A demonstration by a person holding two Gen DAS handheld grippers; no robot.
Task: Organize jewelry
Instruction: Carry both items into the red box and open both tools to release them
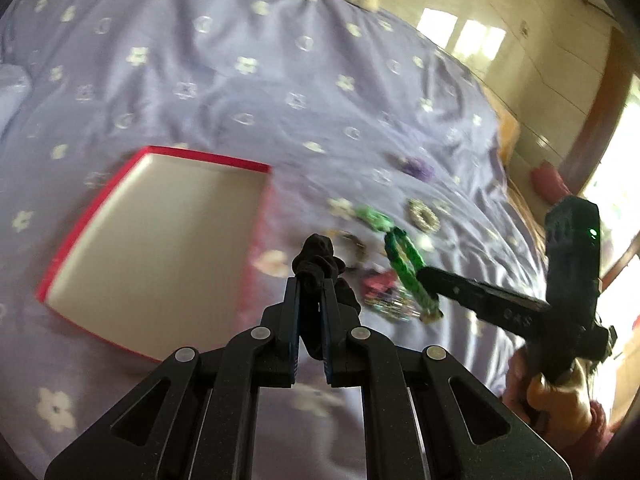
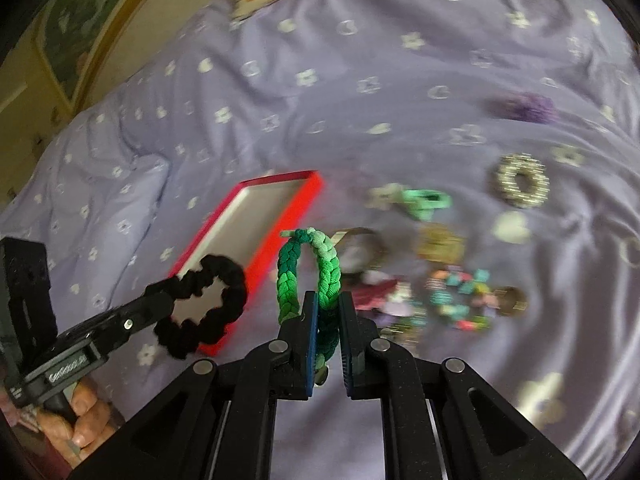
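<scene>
The left gripper [image 1: 311, 280] is closed on a black scrunchie [image 1: 318, 258], which stands up out of its tips as a gathered loop. The right gripper [image 2: 328, 300] is closed on a green braided bracelet [image 2: 310, 268], whose loop also rises above the tips. Both tools are held above the bed and point downward at a slant, each one in a hand of the person; the hand on the left tool [image 2: 80, 420] shows at the lower edge of the right camera's picture.

The red tray [image 1: 208, 156] lies open on the purple bedspread [image 1: 200, 80], to the left of both grippers and a little farther out. Its long axis runs away from the person, slanting. The left gripper is the nearer one to it: in the right camera's picture the scrunchie hangs already in front of the tray's near corner. The bracelet is just beside the tray's right wall, so I judge it needs a short move to the left.

I count one tray, still with nothing in it, one scrunchie and one bracelet in the air. On the bedspread to the right remains a loose heap: a light green clip [image 2: 426, 200], a sparkling ring-shaped band [image 2: 520, 180], a purple scrunchie [image 2: 528, 106], and several blurred small pieces which I cannot count exactly.
</scene>
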